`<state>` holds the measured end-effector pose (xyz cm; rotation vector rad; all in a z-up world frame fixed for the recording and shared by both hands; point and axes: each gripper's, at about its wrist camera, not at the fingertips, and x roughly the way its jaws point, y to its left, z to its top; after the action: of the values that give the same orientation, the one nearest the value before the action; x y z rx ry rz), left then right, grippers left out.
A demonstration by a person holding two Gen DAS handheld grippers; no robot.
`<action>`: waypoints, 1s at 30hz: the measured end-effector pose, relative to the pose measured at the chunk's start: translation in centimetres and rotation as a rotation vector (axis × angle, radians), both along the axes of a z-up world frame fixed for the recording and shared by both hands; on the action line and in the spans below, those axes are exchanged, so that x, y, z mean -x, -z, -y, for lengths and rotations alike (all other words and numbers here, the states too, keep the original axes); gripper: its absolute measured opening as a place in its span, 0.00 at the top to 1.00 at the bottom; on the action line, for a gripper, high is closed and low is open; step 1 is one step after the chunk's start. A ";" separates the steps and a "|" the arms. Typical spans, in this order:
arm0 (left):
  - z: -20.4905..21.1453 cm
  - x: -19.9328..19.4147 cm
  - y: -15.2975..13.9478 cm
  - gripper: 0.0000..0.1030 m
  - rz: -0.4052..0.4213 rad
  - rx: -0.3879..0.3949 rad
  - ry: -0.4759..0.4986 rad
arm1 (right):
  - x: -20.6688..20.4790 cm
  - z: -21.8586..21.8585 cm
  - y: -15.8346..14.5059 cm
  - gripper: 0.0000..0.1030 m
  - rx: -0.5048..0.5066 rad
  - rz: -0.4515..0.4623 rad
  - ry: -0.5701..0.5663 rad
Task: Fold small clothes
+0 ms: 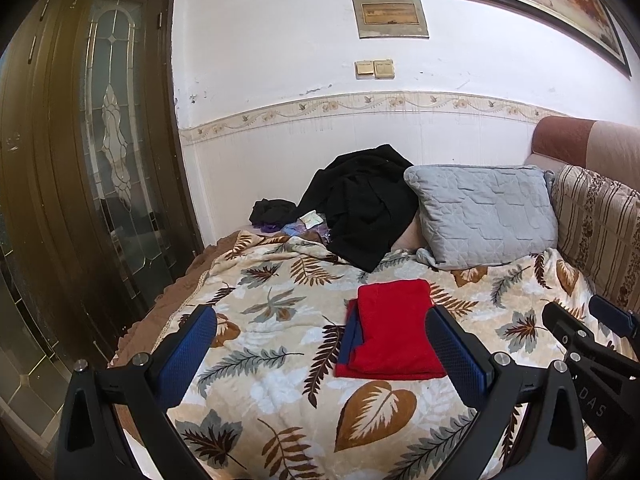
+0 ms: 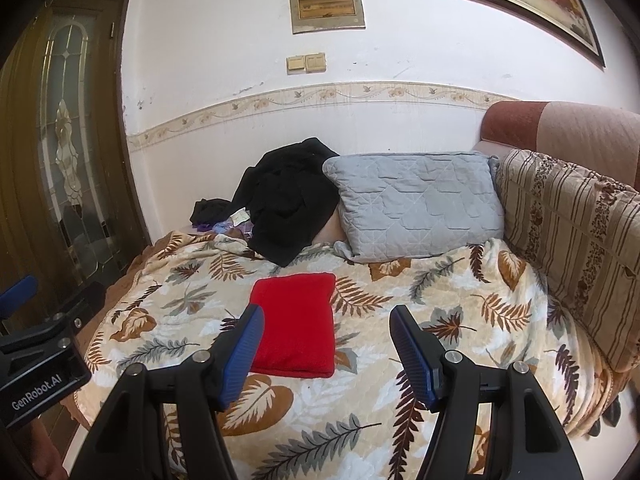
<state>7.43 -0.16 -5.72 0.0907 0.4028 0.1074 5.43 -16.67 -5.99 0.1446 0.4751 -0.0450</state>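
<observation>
A folded red garment with a blue edge showing on its left lies flat on the leaf-patterned blanket. My left gripper is open above the blanket, its blue pads wide apart, with nothing between them; the garment lies just ahead of its right finger. In the right wrist view the same red garment lies ahead and left of my right gripper, which is open and holds nothing. The other gripper's body shows at each view's edge.
A heap of black clothes and a grey quilted pillow lie at the back by the wall. A striped cushion lines the right side. A dark wooden door with glass stands on the left, past the blanket's edge.
</observation>
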 end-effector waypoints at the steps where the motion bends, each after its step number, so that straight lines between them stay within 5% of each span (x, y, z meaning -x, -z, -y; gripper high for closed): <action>1: 0.1 0.0 0.0 0.00 0.000 -0.001 0.000 | 0.0 -0.1 0.0 0.32 0.001 0.001 0.002; 30: 0.6 0.6 -0.8 0.00 0.016 0.004 0.010 | 0.7 0.7 -0.9 0.32 -0.007 0.022 0.012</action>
<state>6.82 -0.78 -4.88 0.0877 0.3869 0.0970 4.71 -17.39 -5.09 0.1550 0.4526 -0.0538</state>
